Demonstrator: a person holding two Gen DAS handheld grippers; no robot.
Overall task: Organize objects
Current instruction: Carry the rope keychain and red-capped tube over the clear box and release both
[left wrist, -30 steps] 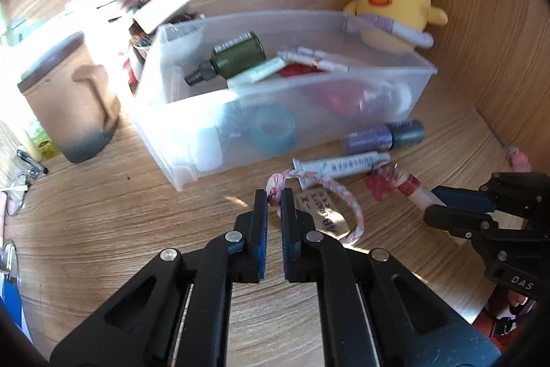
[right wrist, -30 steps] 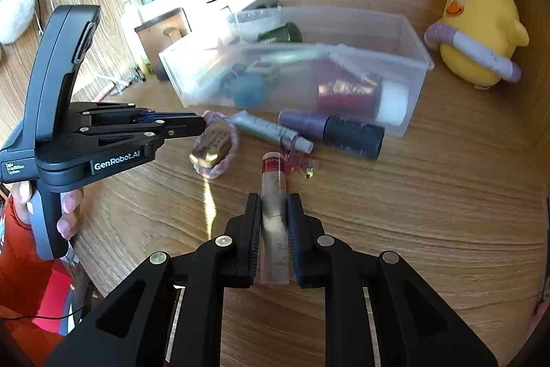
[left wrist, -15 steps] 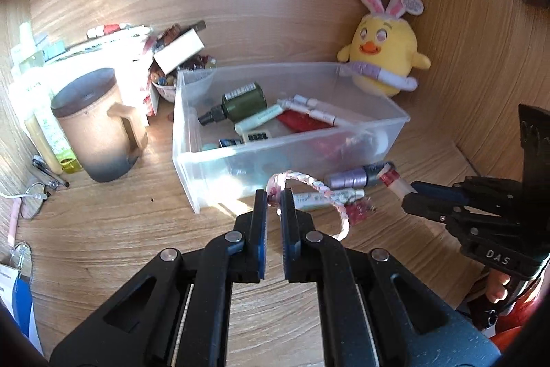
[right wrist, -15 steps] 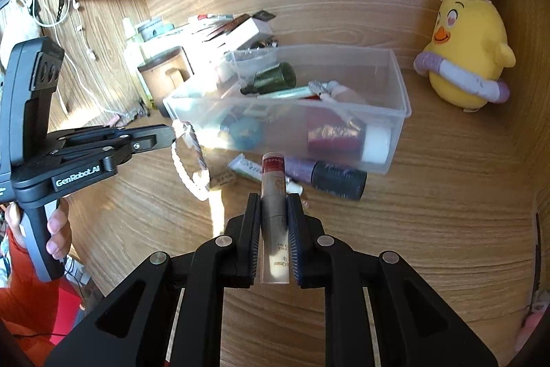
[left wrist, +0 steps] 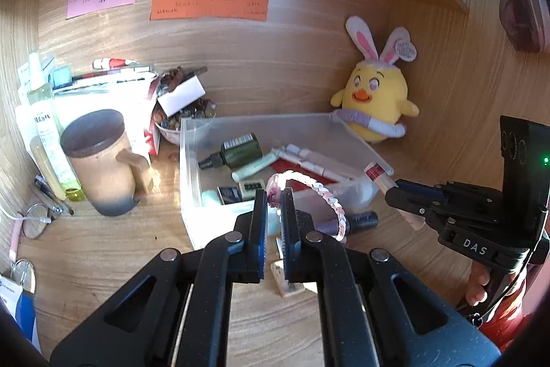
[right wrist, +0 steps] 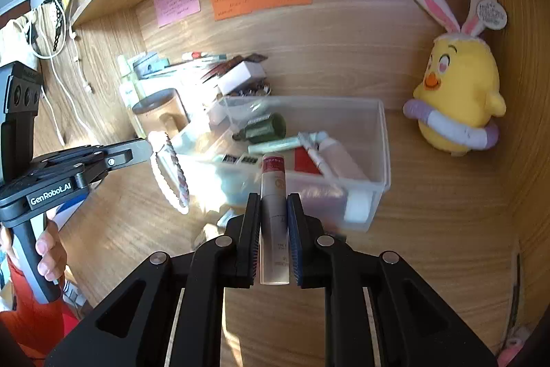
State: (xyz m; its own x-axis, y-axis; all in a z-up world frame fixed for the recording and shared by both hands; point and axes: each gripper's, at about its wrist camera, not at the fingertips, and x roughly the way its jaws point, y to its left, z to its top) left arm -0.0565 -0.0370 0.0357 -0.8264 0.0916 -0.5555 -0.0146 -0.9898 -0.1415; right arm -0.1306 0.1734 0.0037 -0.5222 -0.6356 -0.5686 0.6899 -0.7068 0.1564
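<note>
Our right gripper (right wrist: 274, 212), clamped on a tube (right wrist: 273, 195) whose long axis points to 12 o'clock, hangs nearest the clear bin (right wrist: 383, 153) dead ahead. Our left gripper (left wrist: 274, 198), pinching a braided bracelet (left wrist: 323, 191), also has the bin (left wrist: 187, 167) at 12 o'clock.

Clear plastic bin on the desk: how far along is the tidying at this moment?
Done: the clear plastic bin already holds a dark green bottle, a pale green tube and white pens.
In hand: the left gripper grips a pink-and-white braided bracelet; the right gripper clamps a red-capped beige tube, both raised near the bin.
Left: a purple tube with a black cap lies on the desk in front.
</note>
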